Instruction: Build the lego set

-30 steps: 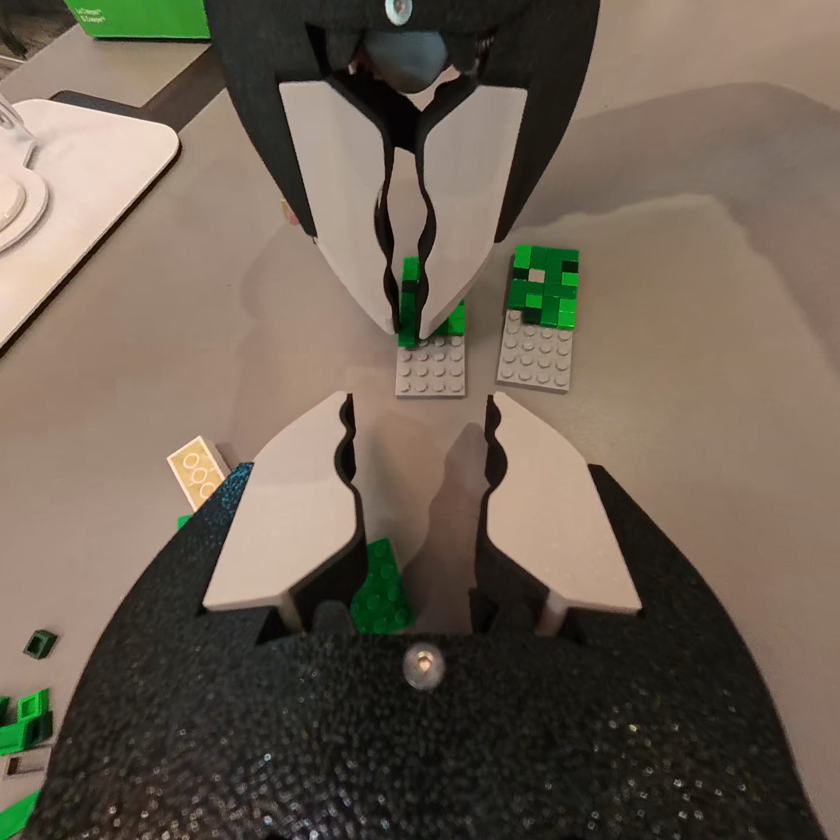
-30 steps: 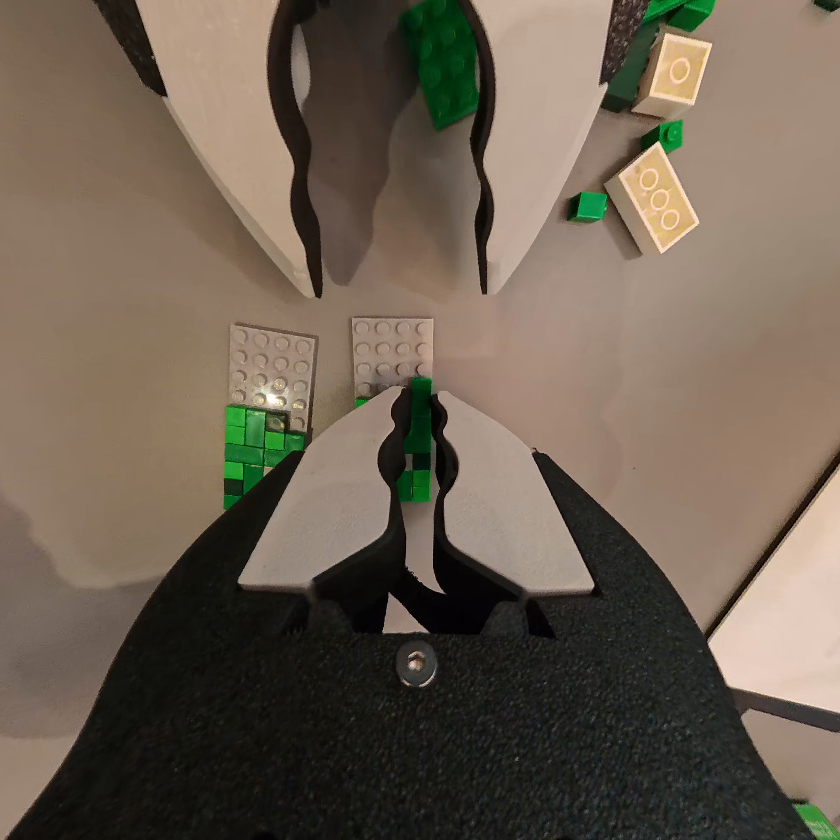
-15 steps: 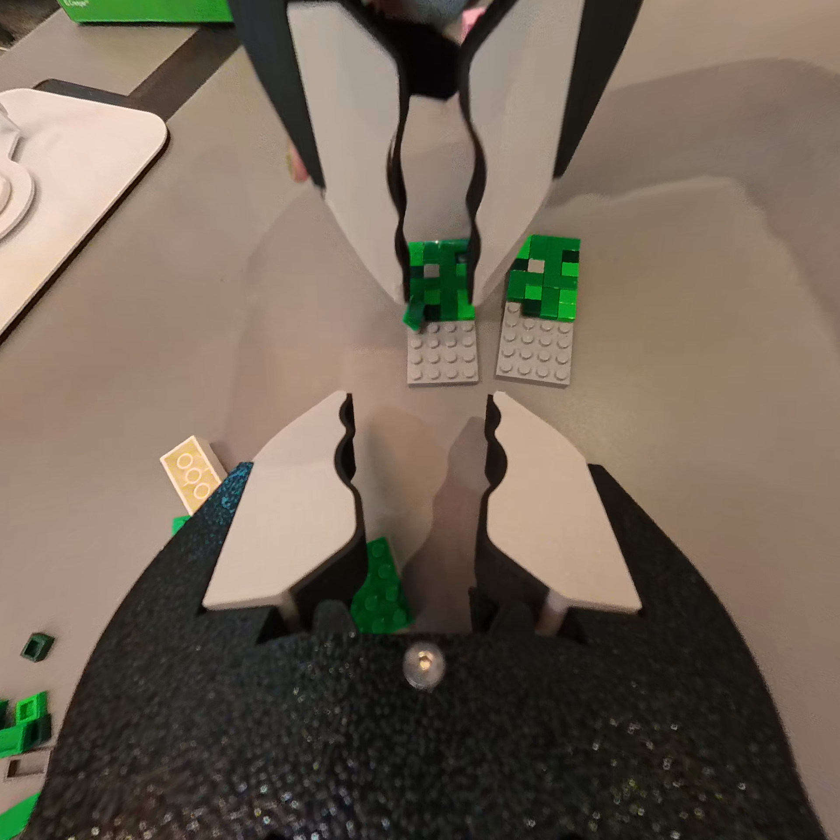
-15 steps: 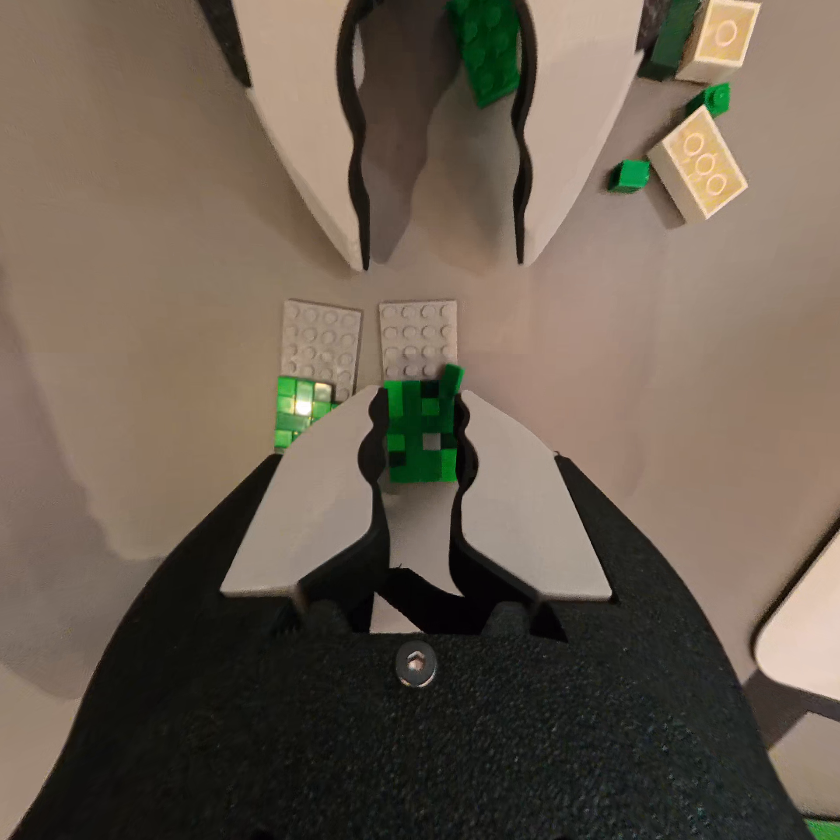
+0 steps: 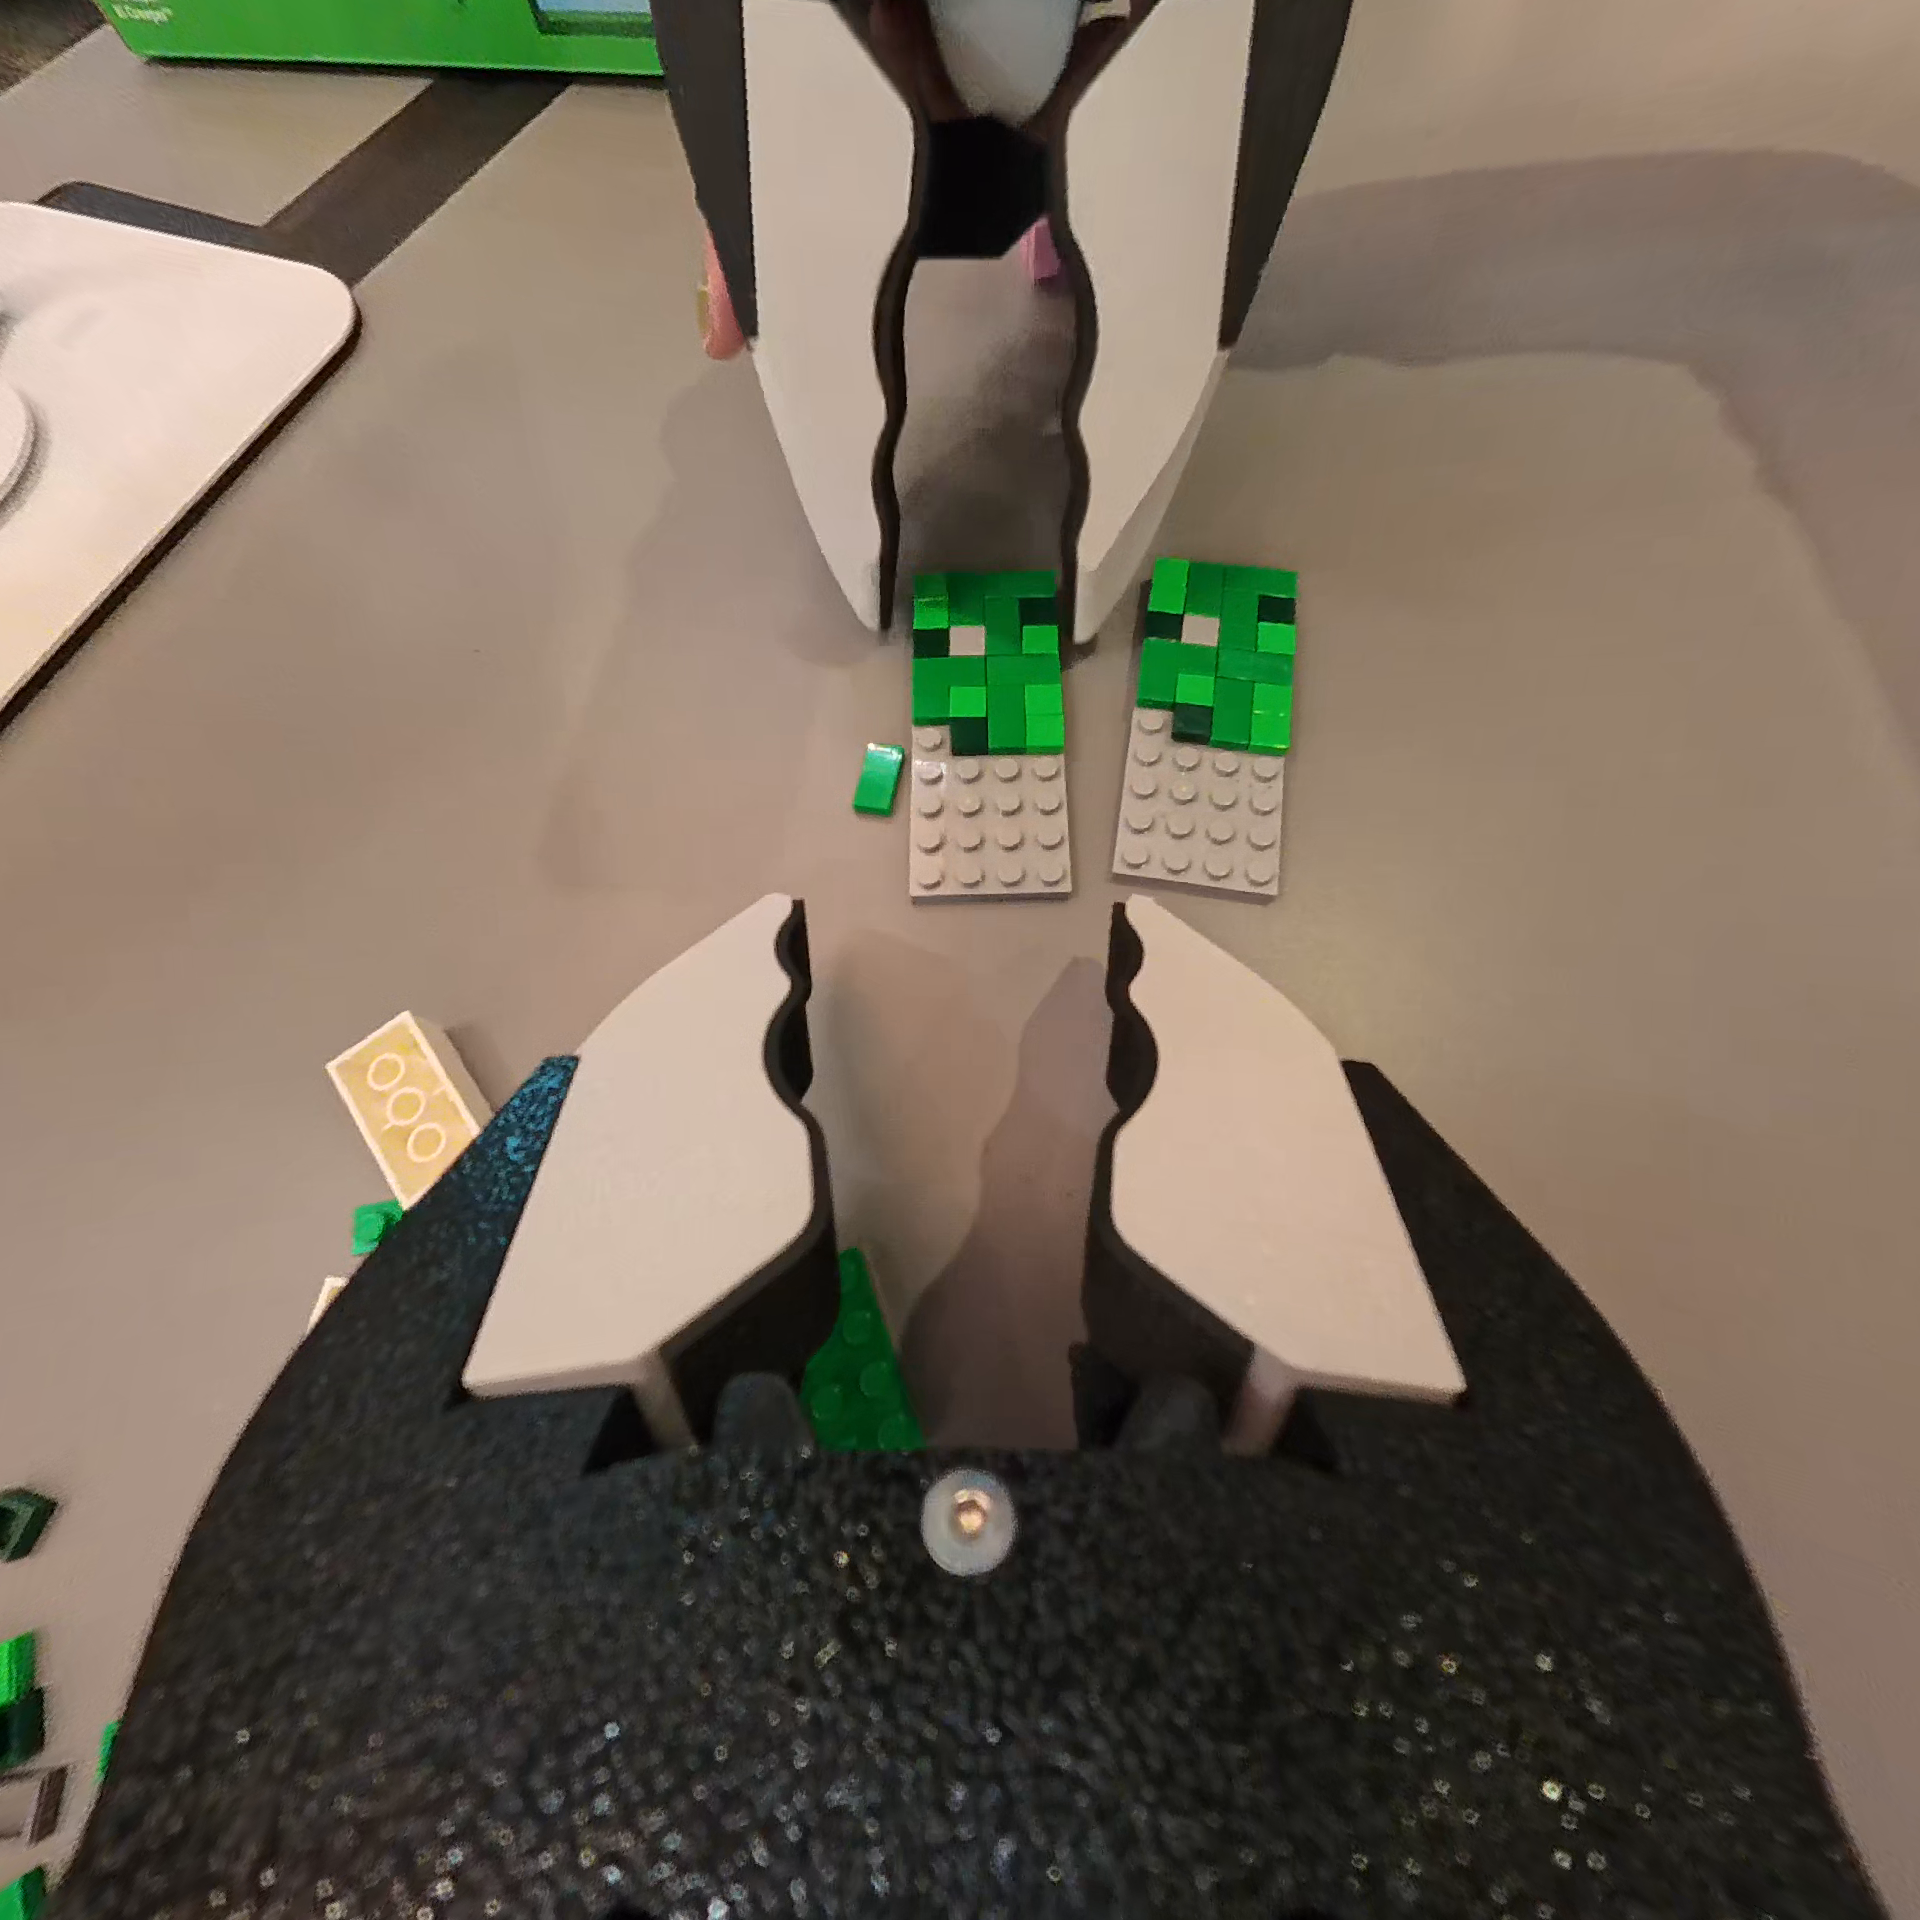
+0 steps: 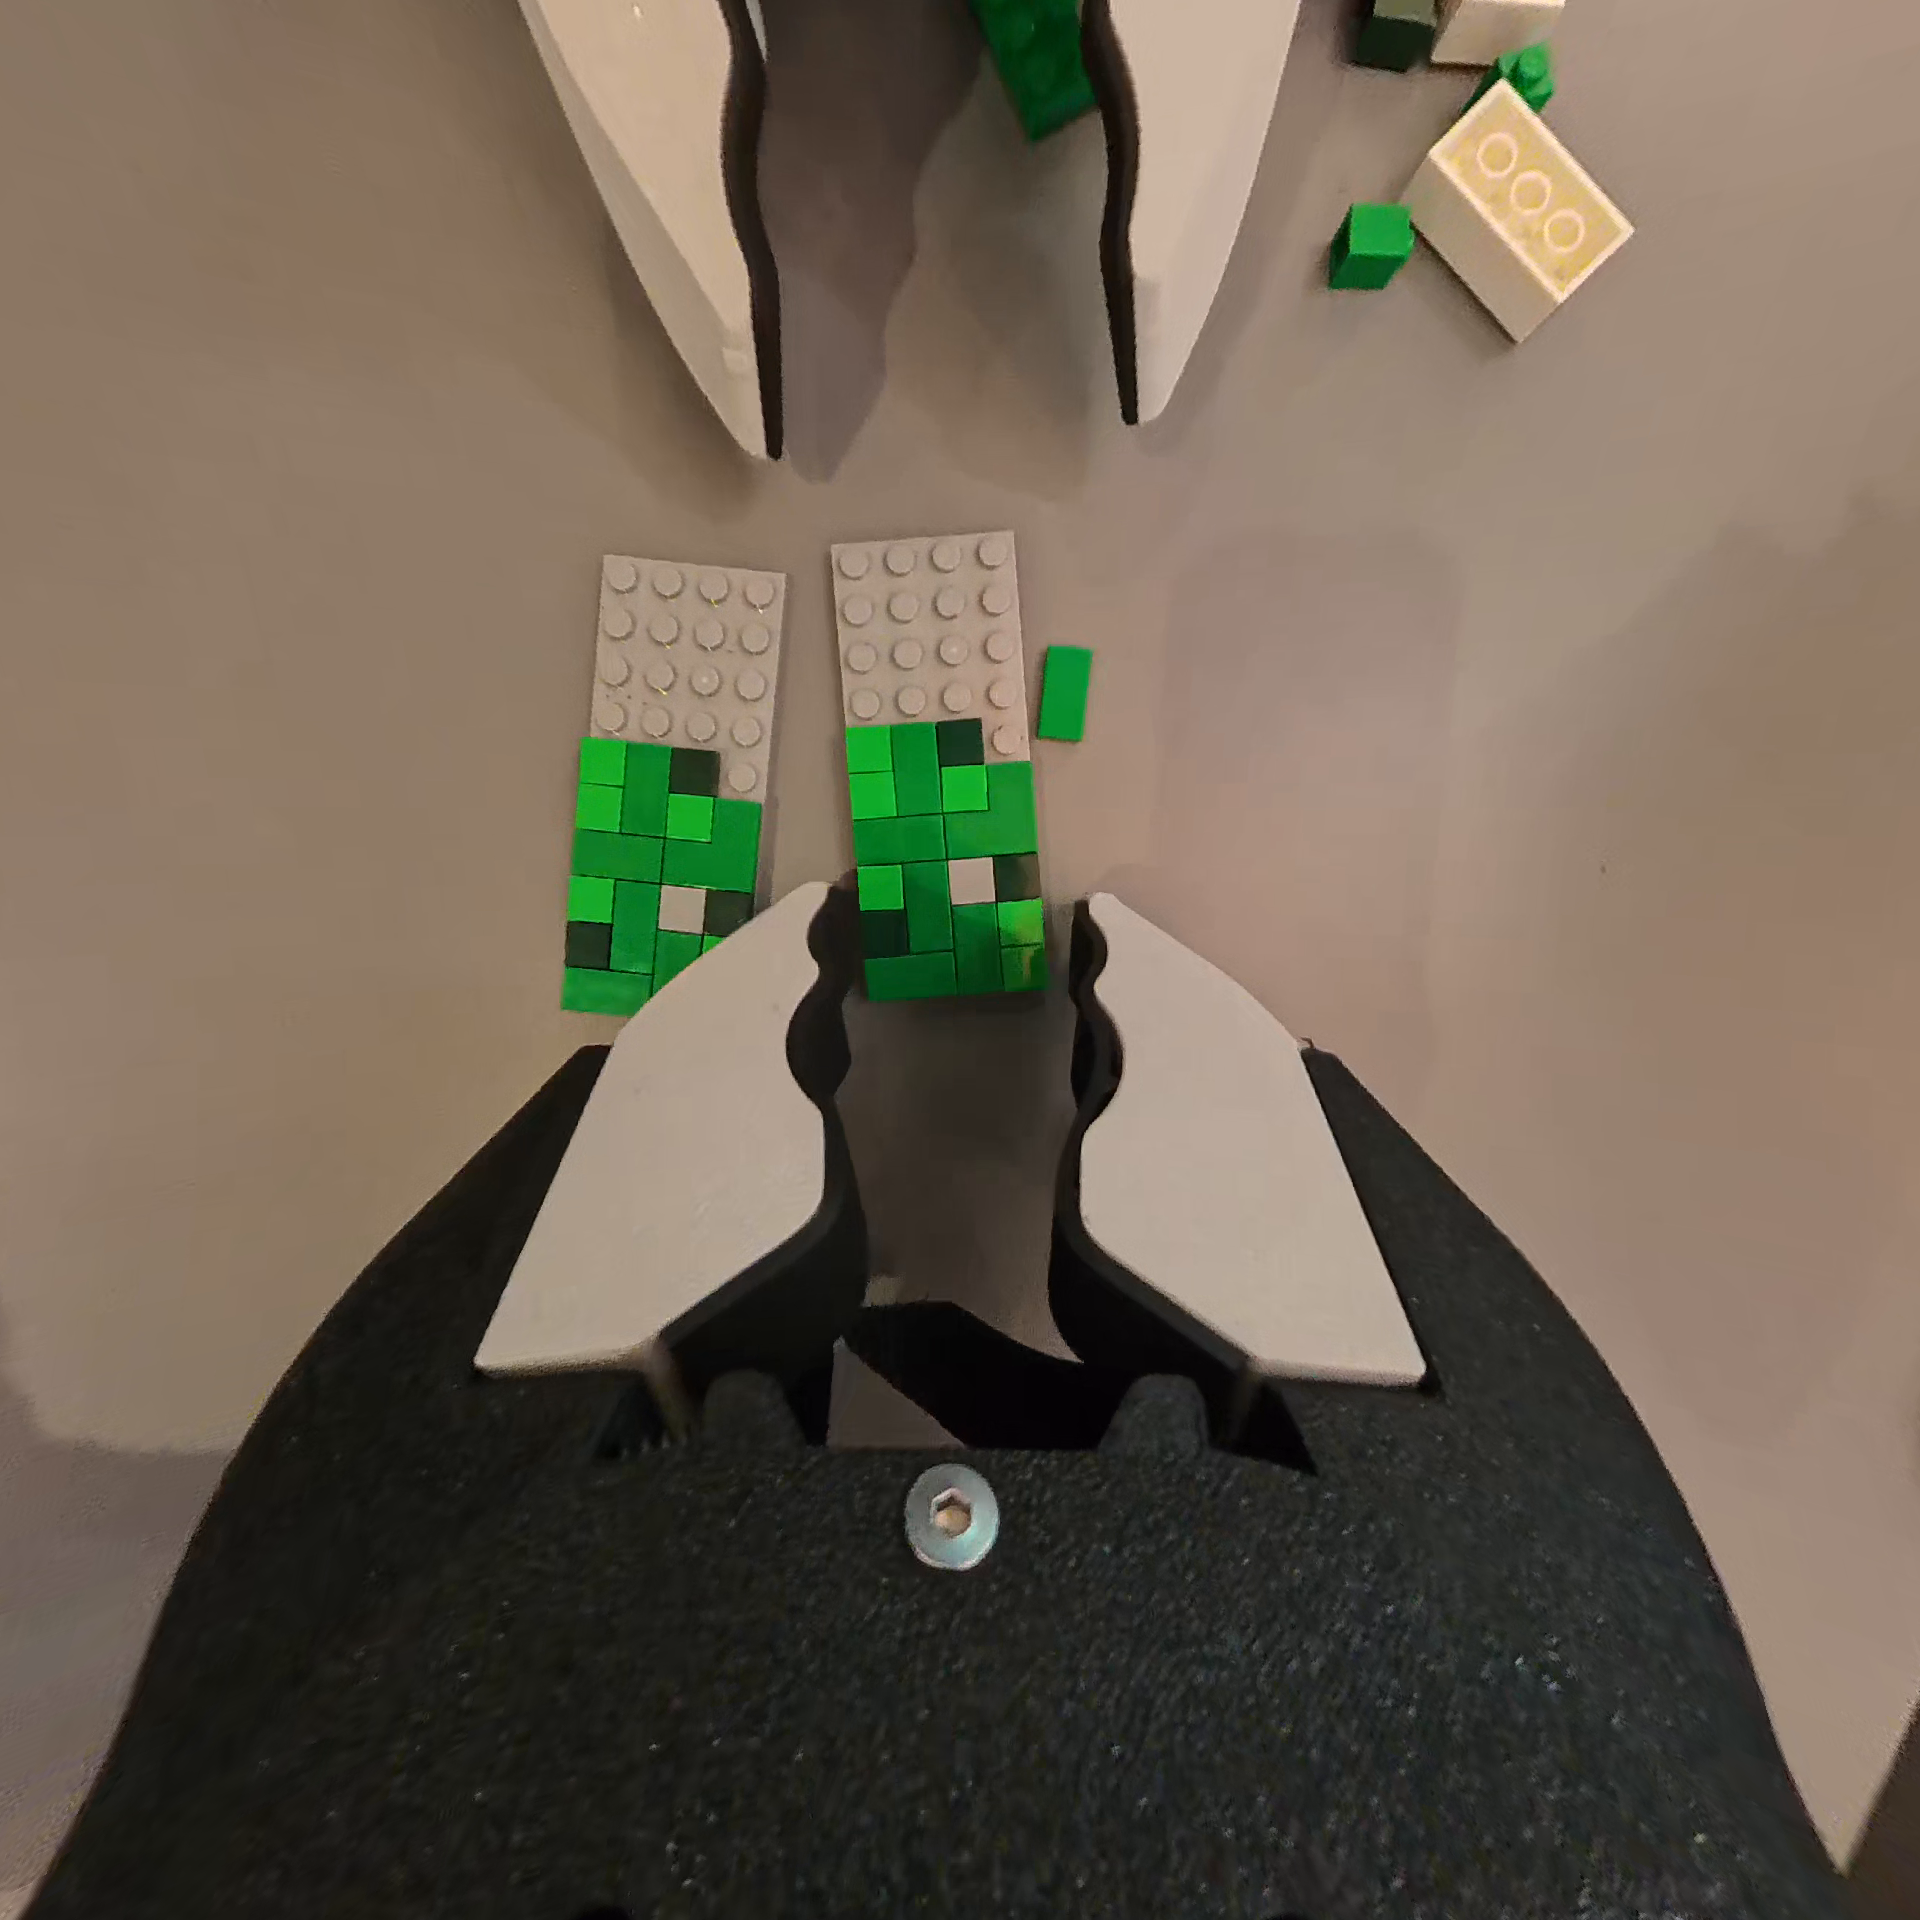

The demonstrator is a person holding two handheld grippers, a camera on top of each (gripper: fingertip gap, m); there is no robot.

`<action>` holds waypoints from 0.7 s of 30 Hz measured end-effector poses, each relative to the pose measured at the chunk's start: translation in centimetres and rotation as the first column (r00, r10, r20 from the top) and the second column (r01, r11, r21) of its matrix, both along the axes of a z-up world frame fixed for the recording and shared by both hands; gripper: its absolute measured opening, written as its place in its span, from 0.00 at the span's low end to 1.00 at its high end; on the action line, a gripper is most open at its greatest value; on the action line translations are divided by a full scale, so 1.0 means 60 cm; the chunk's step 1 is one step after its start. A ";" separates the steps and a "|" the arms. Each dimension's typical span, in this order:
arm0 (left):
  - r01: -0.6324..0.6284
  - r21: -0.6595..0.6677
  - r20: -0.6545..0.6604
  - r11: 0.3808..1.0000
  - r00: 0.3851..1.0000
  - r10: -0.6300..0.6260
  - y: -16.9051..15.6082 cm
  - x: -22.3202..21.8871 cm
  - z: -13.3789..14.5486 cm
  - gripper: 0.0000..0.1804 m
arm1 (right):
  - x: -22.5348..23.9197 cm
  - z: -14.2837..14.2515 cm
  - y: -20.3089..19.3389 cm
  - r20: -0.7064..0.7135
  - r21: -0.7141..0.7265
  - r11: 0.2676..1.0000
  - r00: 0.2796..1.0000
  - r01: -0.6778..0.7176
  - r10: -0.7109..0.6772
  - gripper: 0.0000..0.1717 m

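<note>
Two grey studded plates lie side by side, each half covered with green tiles: one (image 5: 992, 821) (image 6: 925, 623) and the other (image 5: 1205, 821) (image 6: 691, 644). My right gripper (image 6: 958, 899) is open and empty. Its fingertips straddle the tiled end (image 6: 945, 883) of the first plate without pressing on it; it also shows in the left wrist view (image 5: 982, 629). A loose green tile (image 5: 878, 779) (image 6: 1065, 693) lies flat on the table beside that plate. My left gripper (image 5: 956, 920) is open and empty, just short of the plates' bare ends; it also shows in the right wrist view (image 6: 948, 431).
A green plate (image 5: 857, 1371) (image 6: 1039, 62) lies under my left gripper. A cream brick (image 5: 405, 1101) (image 6: 1522, 197) and small green pieces (image 6: 1371, 244) lie beside it. A white board (image 5: 135, 364) and a green box (image 5: 364, 31) are at the far left.
My right gripper was nearly shut on a green tile at the plate. It opened and drew back. The tile left the grasp and now lies on the table beside the plate. My left gripper stayed open.
</note>
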State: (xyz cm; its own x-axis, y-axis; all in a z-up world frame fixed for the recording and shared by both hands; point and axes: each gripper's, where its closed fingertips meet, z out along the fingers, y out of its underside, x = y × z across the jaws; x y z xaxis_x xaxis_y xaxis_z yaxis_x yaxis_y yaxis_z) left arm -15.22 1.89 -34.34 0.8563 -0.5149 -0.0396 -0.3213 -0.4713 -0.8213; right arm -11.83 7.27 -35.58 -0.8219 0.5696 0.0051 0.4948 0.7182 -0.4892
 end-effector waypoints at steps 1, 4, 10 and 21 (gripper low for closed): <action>0.000 0.002 0.001 1.000 1.000 0.000 0.000 0.000 0.000 0.30 | -0.001 -0.003 -0.001 -0.001 0.000 1.000 1.000 -0.009 0.009 0.23; 0.000 0.005 -0.001 1.000 1.000 0.000 -0.001 0.000 0.001 0.30 | -0.003 -0.002 -0.003 -0.008 0.004 1.000 1.000 -0.025 0.025 0.20; -0.017 0.027 -0.028 0.999 0.999 0.018 0.006 -0.007 0.004 0.26 | 0.004 0.008 -0.002 -0.095 -0.010 1.000 0.995 0.023 -0.024 0.19; 0.033 -0.135 -0.194 0.990 0.979 -0.059 0.057 0.001 -0.019 0.10 | 0.070 0.059 0.022 -0.241 -0.073 0.971 0.941 0.227 -0.238 0.19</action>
